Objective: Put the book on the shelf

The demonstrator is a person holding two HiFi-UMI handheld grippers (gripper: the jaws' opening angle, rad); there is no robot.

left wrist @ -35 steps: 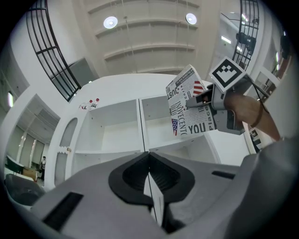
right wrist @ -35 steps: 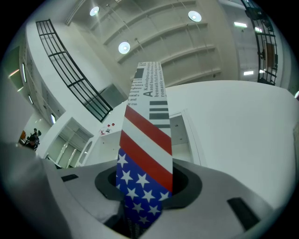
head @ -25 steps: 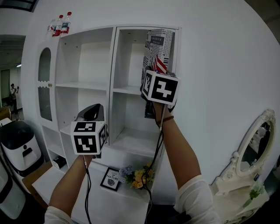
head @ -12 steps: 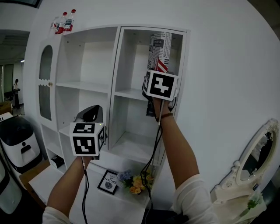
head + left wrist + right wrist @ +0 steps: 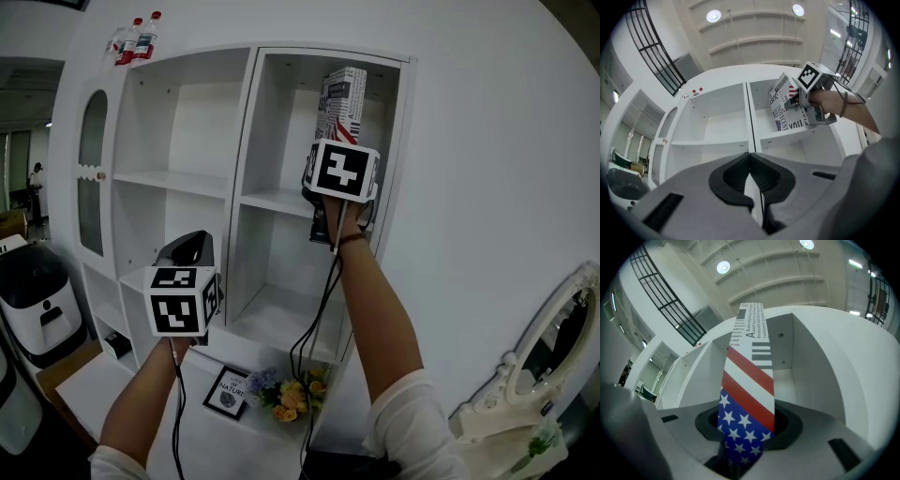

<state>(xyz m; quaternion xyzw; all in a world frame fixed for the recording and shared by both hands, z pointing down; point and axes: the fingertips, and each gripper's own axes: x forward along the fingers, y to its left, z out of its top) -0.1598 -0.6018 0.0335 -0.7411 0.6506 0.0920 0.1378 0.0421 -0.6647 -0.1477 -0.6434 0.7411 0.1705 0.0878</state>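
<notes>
Up high, the right gripper [image 5: 747, 427] is clamped on the lower end of a book [image 5: 749, 376] with a stars-and-stripes spine and newsprint covers, holding it roughly upright inside the top right compartment of the white shelf unit [image 5: 246, 131]. Lower and to the left, the left gripper [image 5: 751, 174] points at the shelves, jaws together with nothing between them.

The left gripper [image 5: 751, 180] and right gripper [image 5: 746, 427] are moulded grey with black ribbed pads [image 5: 766, 178], each topped by a white cube [image 5: 178, 302] of black markers. Black cables [image 5: 322, 302] are attached; white sleeves [image 5: 412, 427] are worn.
</notes>
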